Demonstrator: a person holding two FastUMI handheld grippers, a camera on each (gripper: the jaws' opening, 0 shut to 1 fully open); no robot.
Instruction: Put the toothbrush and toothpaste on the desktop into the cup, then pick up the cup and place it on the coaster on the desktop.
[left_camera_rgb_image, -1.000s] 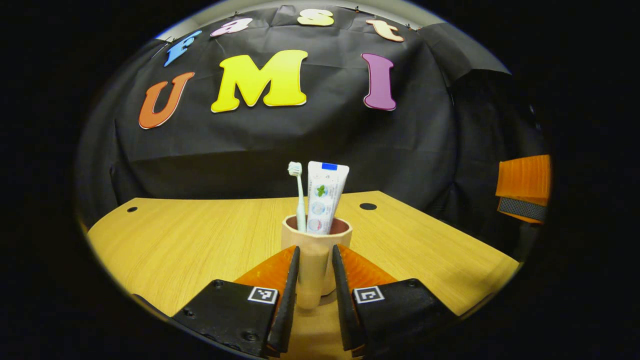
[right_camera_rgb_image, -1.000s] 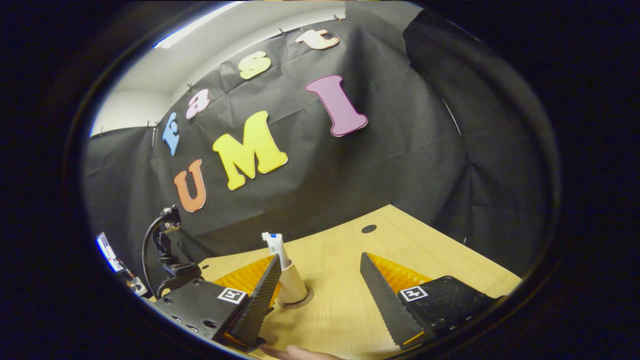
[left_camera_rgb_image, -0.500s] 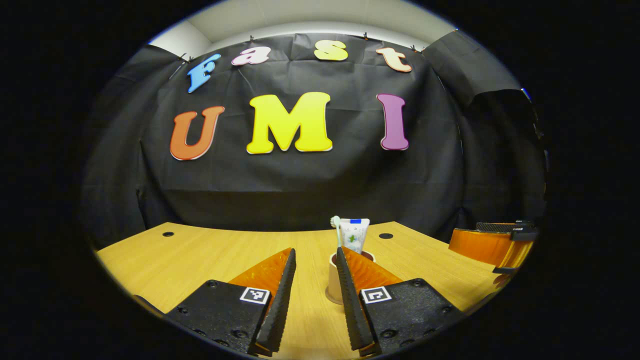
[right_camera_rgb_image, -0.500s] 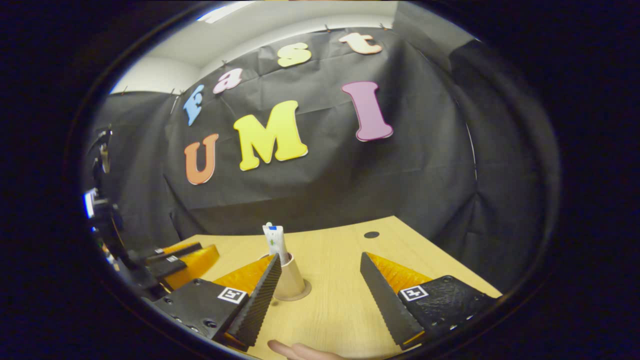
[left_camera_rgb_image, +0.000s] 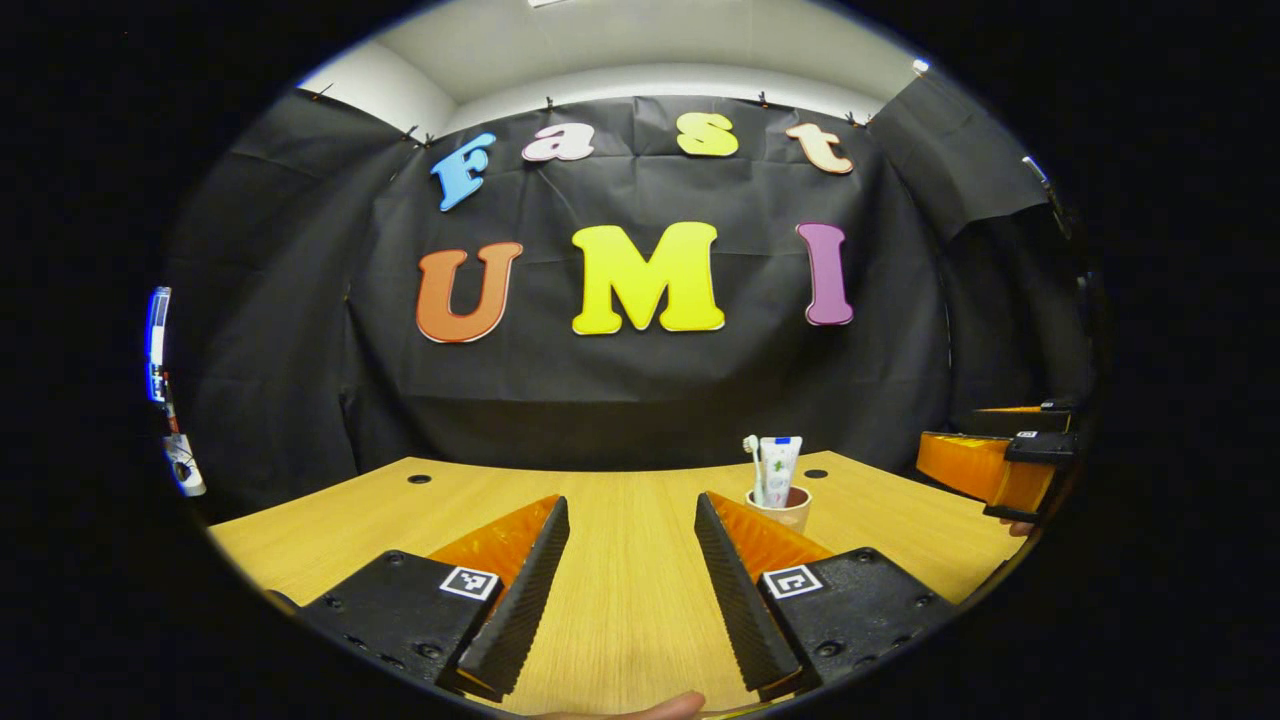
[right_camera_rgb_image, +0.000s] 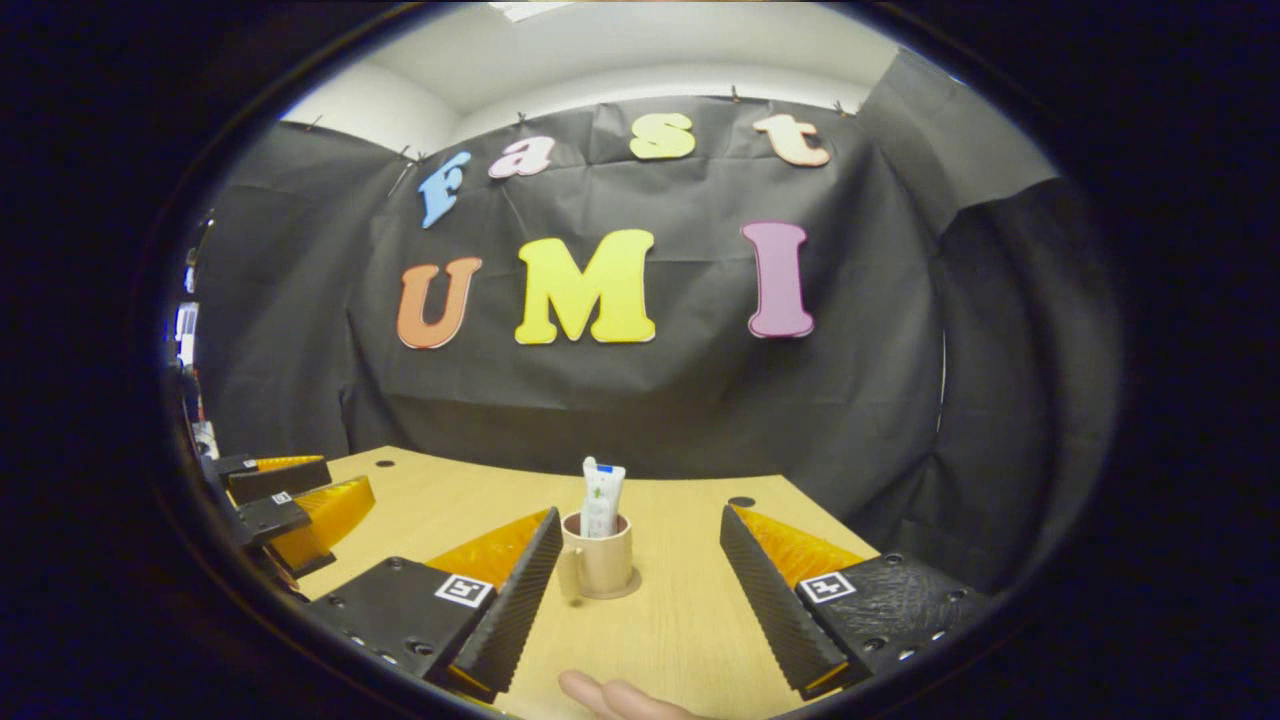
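Left gripper (left_camera_rgb_image: 630, 590) withdrawn, open, cup (left_camera_rgb_image: 779, 508) released

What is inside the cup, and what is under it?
The toothbrush and toothpaste stand inside the cup. Their lower ends are hidden. Under it lies the coaster.

Even overhead light is falling from twelve o'clock, brightening the ceiling (left_camera_rgb_image: 640, 50) and the worktop (left_camera_rgb_image: 620, 540). Fisheye bending is curving the worktop's edges toward four and eight o'clock. Both views are staying sharp, shadows soft, no glare showing.
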